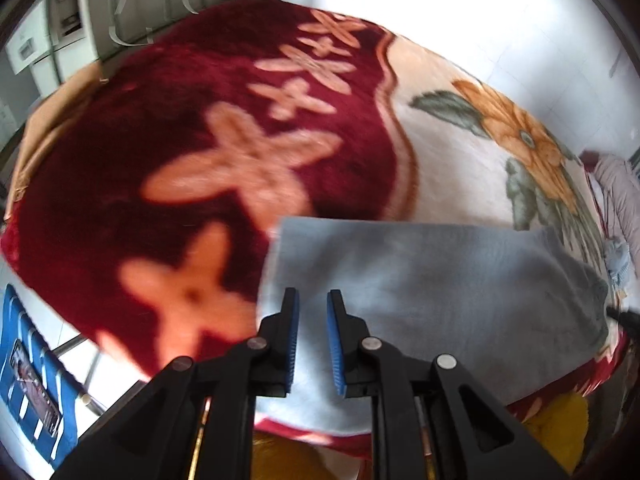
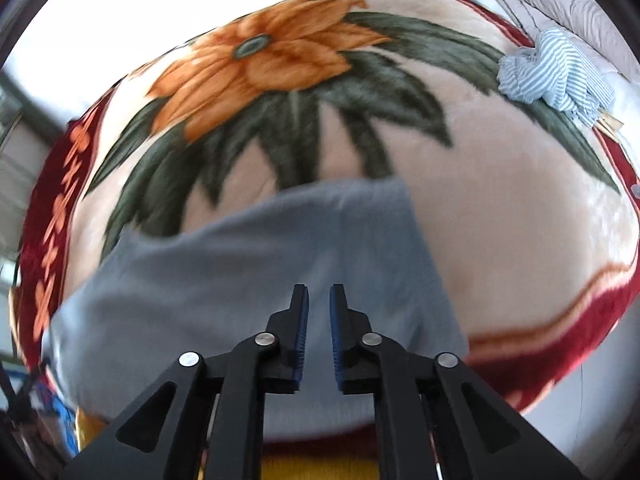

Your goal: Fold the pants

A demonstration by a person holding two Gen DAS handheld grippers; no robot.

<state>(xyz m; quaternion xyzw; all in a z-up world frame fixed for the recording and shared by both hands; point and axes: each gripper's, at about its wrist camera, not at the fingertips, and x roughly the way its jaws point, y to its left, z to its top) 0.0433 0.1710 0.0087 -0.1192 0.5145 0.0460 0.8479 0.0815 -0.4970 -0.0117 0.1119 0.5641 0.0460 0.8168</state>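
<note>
Hovering over the grey pants (image 1: 420,280) on the bed blanket (image 1: 200,120), we had both jaws parted, empty: left hand-held gripper (image 1: 313,300) at lower centre, pants running rightward; right hand-held gripper (image 2: 319,296) mirrored it.

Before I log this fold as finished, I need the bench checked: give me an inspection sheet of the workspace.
Surface: plush blanket, cream middle with an orange flower, dark red border with pale crosses.
Job's things: grey pants lie flat as a folded rectangle near the blanket's front edge, below both tools.
Clutter: striped blue-white cloth bunched at the far right corner; pale quilted bedding behind it.
Grippers: left tool open, holding nothing; right tool open, holding nothing; both above the pants, contact cannot be told.
Cables: nothing seen.
Surroundings: blue chair at the left, white cabinet beyond, something yellow under the front edge.
</note>
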